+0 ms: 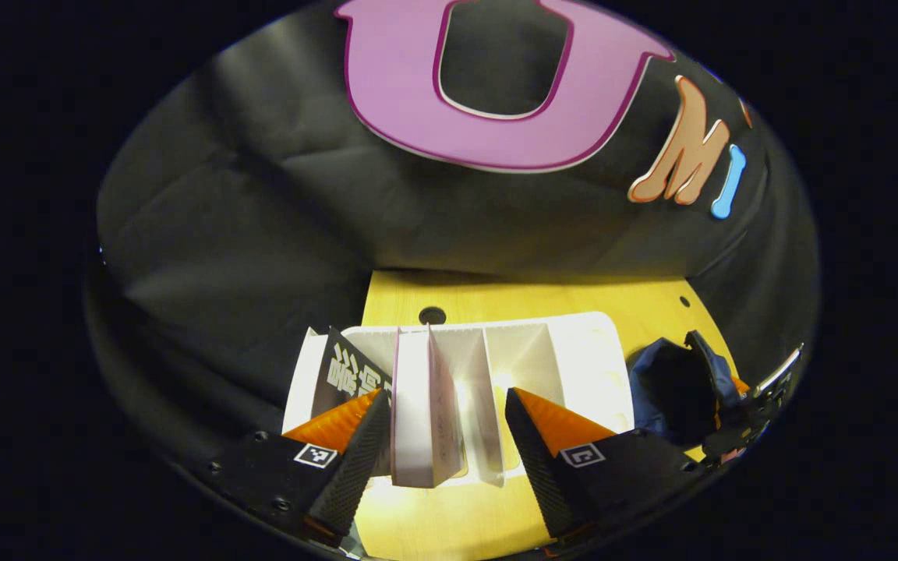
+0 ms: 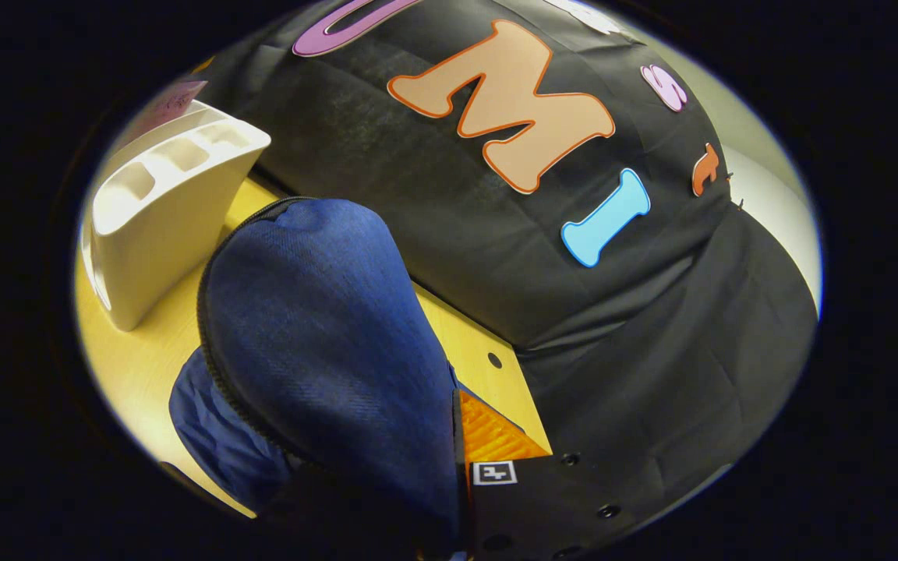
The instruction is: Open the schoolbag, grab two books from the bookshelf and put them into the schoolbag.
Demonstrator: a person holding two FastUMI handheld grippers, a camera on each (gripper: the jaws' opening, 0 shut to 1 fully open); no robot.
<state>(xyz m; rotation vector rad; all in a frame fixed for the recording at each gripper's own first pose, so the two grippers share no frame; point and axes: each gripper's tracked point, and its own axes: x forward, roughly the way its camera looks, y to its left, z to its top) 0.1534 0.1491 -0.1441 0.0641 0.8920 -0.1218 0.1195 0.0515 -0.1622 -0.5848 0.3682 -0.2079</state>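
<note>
My left gripper (image 1: 441, 436) stood wide open, its fingers on either side of a pale book (image 1: 426, 417) that stood upright in the white bookshelf (image 1: 574, 351); neither finger touched it. A dark book (image 1: 348, 370) leaned in the compartment to that book's left. The bookshelf sat on the yellow table (image 1: 527, 300), and the blue schoolbag (image 1: 671, 389) lay just beside it on the right.

In the right gripper view, the schoolbag (image 2: 316, 343) rose up right in front of my right gripper (image 2: 449, 499), its blue flap hiding one finger, so I could not tell how that gripper stood. Beyond the bag stood the bookshelf (image 2: 160, 210).
</note>
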